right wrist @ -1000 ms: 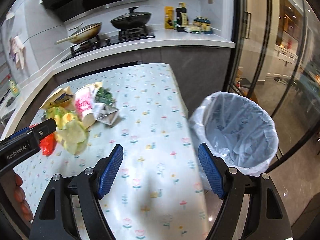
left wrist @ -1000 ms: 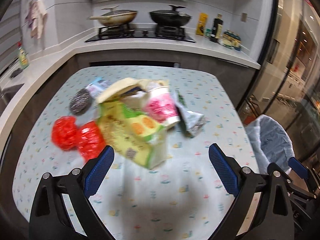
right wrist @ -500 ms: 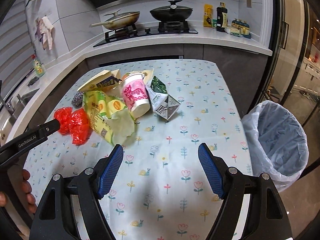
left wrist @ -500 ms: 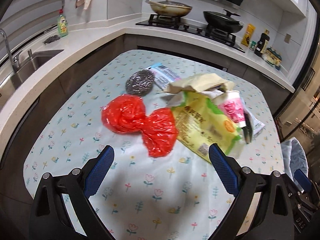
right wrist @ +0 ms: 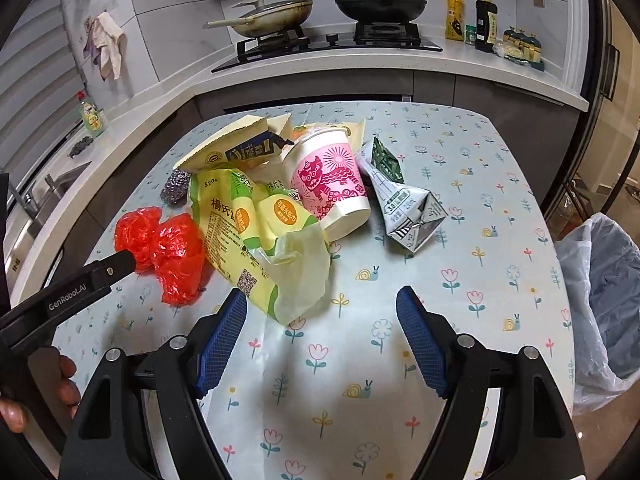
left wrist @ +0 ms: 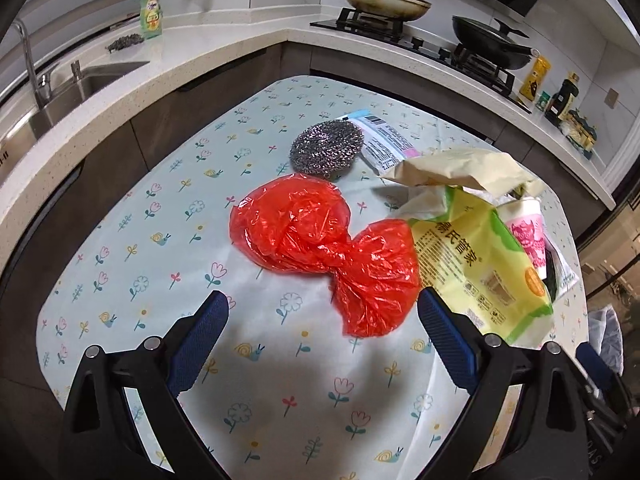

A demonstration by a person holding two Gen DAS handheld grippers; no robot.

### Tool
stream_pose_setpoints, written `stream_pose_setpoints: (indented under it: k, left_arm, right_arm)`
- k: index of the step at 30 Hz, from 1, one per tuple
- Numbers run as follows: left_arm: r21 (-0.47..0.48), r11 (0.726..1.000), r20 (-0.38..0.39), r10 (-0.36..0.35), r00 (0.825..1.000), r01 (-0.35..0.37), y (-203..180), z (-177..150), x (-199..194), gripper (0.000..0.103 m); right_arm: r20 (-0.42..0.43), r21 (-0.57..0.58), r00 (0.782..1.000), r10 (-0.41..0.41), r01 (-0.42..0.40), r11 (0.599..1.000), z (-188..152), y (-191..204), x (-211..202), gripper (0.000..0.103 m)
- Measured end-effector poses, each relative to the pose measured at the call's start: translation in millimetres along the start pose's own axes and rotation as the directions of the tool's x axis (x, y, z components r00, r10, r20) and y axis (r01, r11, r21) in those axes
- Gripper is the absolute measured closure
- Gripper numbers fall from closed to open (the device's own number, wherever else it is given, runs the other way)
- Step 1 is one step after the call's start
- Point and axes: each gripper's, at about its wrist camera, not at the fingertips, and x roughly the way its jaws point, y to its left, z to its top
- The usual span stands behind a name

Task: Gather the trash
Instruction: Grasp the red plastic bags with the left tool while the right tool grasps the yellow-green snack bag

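In the left wrist view, the left gripper [left wrist: 322, 312] is hovering over the table [left wrist: 120, 248], fingers spread wide, with the red plastic bag [left wrist: 324, 248] lying just ahead. I think it should close on the knotted middle.

In the right wrist view, the right gripper [right wrist: 320, 320] is waiting released near the yellow wrapper [right wrist: 260, 248]; the bin [right wrist: 600, 300] is standing beside the table.

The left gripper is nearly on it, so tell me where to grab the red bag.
Grip the red bag at its pinched waist between the two puffed lobes. The left gripper, open, likely does best coming from the near table edge, since the waist is narrowest.
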Motion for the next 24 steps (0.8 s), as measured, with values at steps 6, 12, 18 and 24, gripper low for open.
stream_pose_setpoints:
  k: [6, 12, 18, 24]
  left_arm:
    - [-0.091, 0.996, -0.032, -0.007, 0.999, 0.004, 8.3, 13.5, 18.6, 0.012]
    - [-0.154, 0.988, -0.057, 0.005, 0.998, -0.014, 9.7, 26.3, 38.3, 0.012]
    - [-0.179, 0.984, -0.100, -0.007, 0.995, -0.011, 8.7, 31.3, 61.5, 0.018]
    - [-0.145, 0.989, -0.102, -0.026, 0.994, 0.011, 2.7, 26.1, 62.3, 0.046]
  right_arm:
    - [-0.010, -0.005, 1.000, 0.002, -0.003, 1.000, 7.0, 4.6, 19.2, 0.029]
    - [-0.022, -0.005, 1.000, 0.010, -0.010, 1.000, 10.4, 5.4, 32.0, 0.032]
    - [-0.043, -0.003, 0.999, 0.024, -0.024, 1.000, 8.6, 5.1, 42.0, 0.058]
    - [-0.040, 0.002, 0.997, 0.068, -0.068, 0.998, 6.3, 4.0, 39.0, 0.075]
